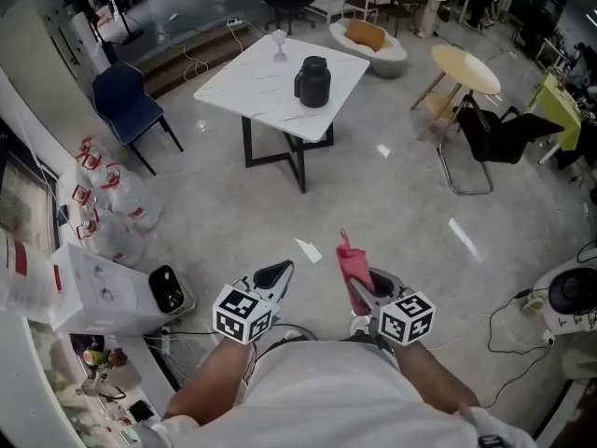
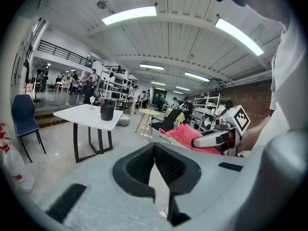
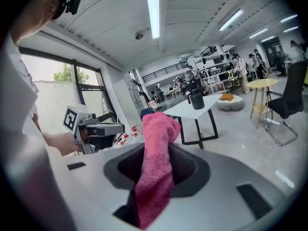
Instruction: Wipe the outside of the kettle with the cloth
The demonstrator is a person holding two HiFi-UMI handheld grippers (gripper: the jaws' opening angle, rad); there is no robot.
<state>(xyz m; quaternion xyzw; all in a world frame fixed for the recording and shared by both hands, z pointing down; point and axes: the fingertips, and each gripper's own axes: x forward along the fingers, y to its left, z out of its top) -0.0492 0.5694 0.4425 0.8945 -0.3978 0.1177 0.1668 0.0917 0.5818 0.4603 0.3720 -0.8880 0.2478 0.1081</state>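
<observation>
Right gripper (image 1: 364, 283): jaws clamped on the pink cloth (image 3: 156, 148), which stands up out of them in a loose bunch. Left gripper (image 2: 155, 163): jaws pressed together with nothing between them, carried just beside the right one and close to the body.

The kettle (image 1: 313, 81) is dark and stands upright on the white tabletop (image 1: 250, 80), well apart from both grippers across open floor. A small glass (image 1: 278, 43) stands near it.

I judge the task barely started. The cloth is in hand, but it has not touched the kettle. Left to do: walk up to the tabletop, bring the cloth against the kettle's wall, and work around the outside. The left gripper is free to steady it.
</observation>
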